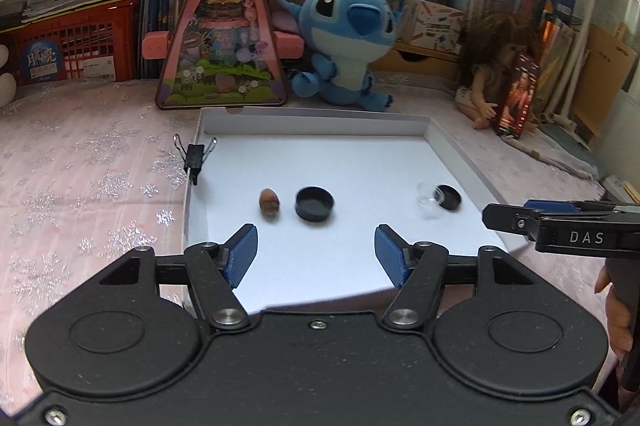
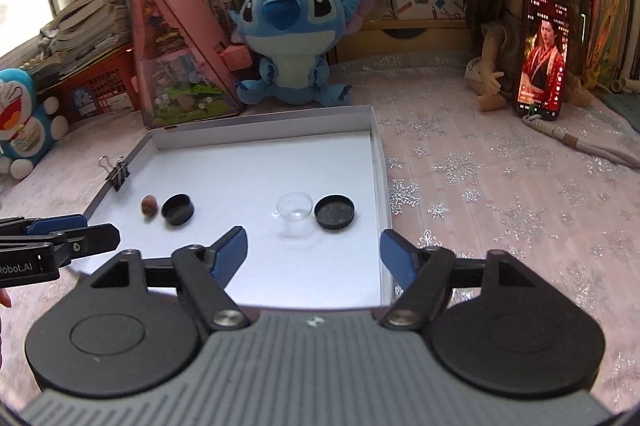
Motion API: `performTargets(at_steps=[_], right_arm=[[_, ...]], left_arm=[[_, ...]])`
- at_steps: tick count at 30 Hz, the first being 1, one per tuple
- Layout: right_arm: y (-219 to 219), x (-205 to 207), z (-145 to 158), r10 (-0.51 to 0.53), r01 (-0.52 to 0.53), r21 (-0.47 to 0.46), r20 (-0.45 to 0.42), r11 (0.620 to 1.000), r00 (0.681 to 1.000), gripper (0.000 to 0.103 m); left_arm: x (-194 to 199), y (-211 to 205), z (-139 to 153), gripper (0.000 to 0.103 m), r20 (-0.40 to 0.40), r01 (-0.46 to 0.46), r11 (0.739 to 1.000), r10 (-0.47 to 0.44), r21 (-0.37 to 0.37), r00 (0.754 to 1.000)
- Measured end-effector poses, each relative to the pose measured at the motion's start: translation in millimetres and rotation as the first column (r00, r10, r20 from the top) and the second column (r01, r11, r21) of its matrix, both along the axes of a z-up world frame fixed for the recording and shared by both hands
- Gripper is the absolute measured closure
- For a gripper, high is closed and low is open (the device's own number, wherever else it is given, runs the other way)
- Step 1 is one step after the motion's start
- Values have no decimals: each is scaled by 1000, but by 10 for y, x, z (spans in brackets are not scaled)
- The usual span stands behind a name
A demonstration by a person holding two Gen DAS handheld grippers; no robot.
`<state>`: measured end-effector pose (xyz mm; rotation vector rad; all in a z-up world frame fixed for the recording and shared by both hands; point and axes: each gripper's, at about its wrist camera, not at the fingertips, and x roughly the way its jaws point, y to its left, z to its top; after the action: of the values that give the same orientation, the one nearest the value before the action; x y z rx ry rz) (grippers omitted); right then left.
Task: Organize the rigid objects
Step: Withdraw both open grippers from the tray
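Inside the tray (image 1: 452, 145), nut (image 1: 269, 201) lies lengthwise front-to-back; both tongs spread, empty.

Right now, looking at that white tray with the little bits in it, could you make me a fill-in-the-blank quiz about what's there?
1. The binder clip is clamped on the white tray's ____ wall.
2. The clear cup sits beside a ____ lid.
3. The brown nut lies next to the other black lid, on its ____ side.
4. Both the left gripper and right gripper hold ____.

Missing words: left; black; left; nothing
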<state>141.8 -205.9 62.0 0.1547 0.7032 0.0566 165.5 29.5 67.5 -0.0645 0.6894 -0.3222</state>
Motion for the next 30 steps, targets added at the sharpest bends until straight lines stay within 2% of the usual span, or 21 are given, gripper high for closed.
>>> performTargets(at_steps=[7,17,30], right_arm=[[103,-278,28,38,-36,-45,54,998,998,15],[219,-594,-19,67,-55,-98,118,994,991,11],[308,-865,-124,82,-58,-154,157,986,984,9]], left_arm=[[-303,-40,12,39,28,33,999,-33,6,999],[-636,-105,-28,31,65,56,998,-58,30,996],[-852,-99,-190,29,85,48,997,-53,62,995]])
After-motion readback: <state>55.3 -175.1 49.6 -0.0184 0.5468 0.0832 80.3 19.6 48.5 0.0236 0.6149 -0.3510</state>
